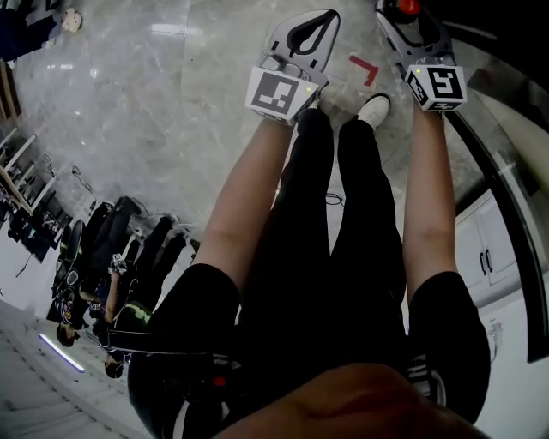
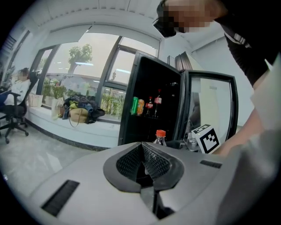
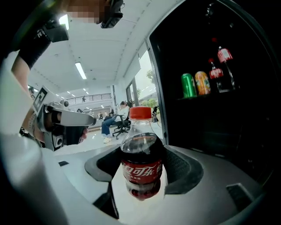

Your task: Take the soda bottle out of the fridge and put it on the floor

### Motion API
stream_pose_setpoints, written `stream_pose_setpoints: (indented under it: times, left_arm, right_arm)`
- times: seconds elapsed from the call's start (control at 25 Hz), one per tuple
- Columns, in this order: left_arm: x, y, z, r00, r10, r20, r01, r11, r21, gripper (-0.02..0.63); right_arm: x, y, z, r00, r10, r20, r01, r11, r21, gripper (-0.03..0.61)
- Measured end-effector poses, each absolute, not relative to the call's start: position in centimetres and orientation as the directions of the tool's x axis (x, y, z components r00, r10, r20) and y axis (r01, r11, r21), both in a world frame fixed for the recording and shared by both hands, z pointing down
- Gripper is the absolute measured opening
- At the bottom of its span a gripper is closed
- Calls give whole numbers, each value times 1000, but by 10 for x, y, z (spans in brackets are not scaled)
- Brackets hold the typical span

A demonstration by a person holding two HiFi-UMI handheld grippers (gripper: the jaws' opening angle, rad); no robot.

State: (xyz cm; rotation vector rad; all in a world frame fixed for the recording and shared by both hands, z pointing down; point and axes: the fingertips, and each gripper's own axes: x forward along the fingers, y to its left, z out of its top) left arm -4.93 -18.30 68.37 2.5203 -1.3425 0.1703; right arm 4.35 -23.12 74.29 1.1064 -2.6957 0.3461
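Note:
The soda bottle (image 3: 141, 160), dark cola with a red cap and red label, stands upright between the jaws of my right gripper (image 3: 141, 169), which is shut on its body. It is outside the fridge (image 3: 219, 88), whose dark open interior fills the right of the right gripper view. In the head view only the bottle's red cap (image 1: 409, 7) shows at the tip of the right gripper (image 1: 410, 19). My left gripper (image 1: 310, 26) is held beside it, shut with nothing in it (image 2: 142, 160). From the left gripper view the bottle cap (image 2: 160, 133) shows in front of the fridge (image 2: 149, 105).
A green can (image 3: 189, 85), an orange can (image 3: 202, 83) and two cola bottles (image 3: 225, 66) stand on a fridge shelf. The fridge door (image 2: 213, 110) hangs open. The person's legs and a white shoe (image 1: 374, 109) are over the grey marble floor (image 1: 154, 94). Chairs and bags stand by the windows.

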Motion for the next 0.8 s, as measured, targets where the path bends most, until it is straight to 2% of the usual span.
stream_pose_setpoints:
  times: [0.24, 0.44, 0.8]
  left_arm:
    - [-94, -169, 804, 534, -792, 296, -844, -484, 230, 2]
    - [-103, -167, 889, 551, -767, 329, -835, -502, 228, 2]
    - [-99, -187, 989, 609, -707, 359, -791, -575, 209, 2]
  right_arm:
    - [7, -205, 873, -700, -617, 359, -703, 686, -189, 308]
    - [-8, -191, 965, -712, -574, 403, -683, 699, -212, 308]
    - [-35, -200, 1101, -742, -481, 466, -625, 748, -224, 308]
